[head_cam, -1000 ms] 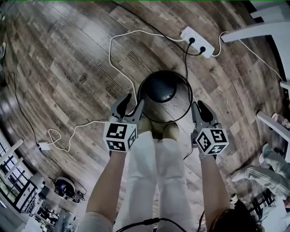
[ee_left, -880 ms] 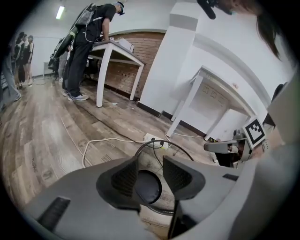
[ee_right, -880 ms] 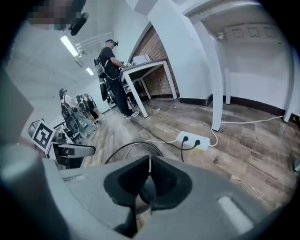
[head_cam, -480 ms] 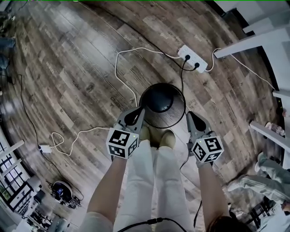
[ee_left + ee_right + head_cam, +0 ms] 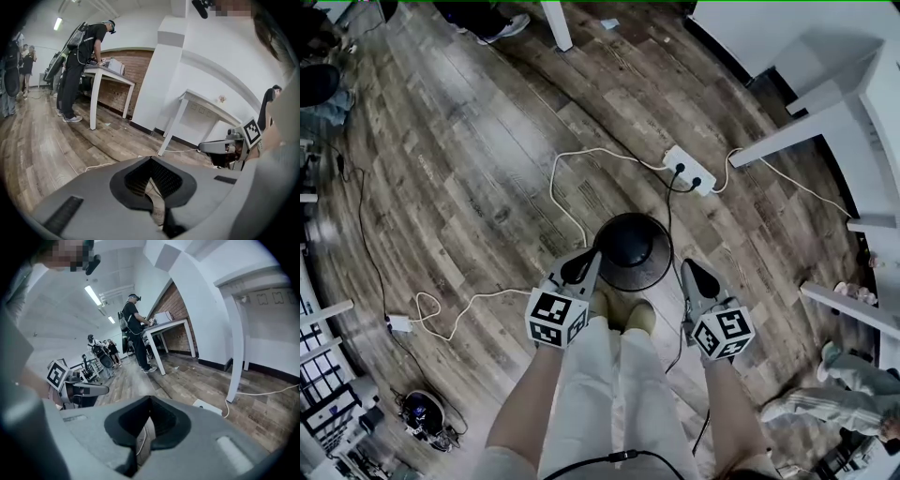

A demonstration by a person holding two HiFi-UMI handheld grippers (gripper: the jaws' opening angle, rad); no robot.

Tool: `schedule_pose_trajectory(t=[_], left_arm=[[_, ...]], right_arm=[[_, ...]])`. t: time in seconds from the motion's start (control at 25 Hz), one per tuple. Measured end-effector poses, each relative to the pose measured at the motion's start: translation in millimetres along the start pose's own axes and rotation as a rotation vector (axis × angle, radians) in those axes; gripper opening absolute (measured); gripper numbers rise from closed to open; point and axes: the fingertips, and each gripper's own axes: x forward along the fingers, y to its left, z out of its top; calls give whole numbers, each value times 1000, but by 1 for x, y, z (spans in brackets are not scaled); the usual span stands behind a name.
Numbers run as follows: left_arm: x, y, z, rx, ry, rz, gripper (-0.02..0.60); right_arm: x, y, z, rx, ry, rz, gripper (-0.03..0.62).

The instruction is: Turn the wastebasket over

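The wastebasket (image 5: 630,246) is a dark round mesh bin with a thin ring outline. It stands on the wood floor just ahead of my shoes (image 5: 623,314), and I cannot tell which end is up. My left gripper (image 5: 587,258) is raised at its left side, its tips overlapping the ring in the head view. My right gripper (image 5: 686,270) hovers off the ring's right side. Both are shut and hold nothing. In the left gripper view the closed jaws (image 5: 151,159) show only floor through the gap. The right gripper view (image 5: 149,399) shows the same.
A white power strip (image 5: 689,171) lies beyond the basket, its white cable (image 5: 562,187) looping across the floor to a small adapter (image 5: 397,324). White table legs (image 5: 797,131) stand at right. A person (image 5: 79,70) stands at a far table.
Both grippers' jaws went from open beside the basket to shut on nothing. Hands and camera have risen, so the basket looks smaller. It still stands by my shoes.
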Motion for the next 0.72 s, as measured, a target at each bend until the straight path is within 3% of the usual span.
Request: schedule_pose_trajectory(t=[0.44,0.72], left_arm=[[-69,-50,63,37,-53,-23,-2],[-101,-72,136,31,-171,-8,-2]], right_arm=[[-62,48,82,-86,-64,47,0],[-97,61,138,-143,-99,59,0]])
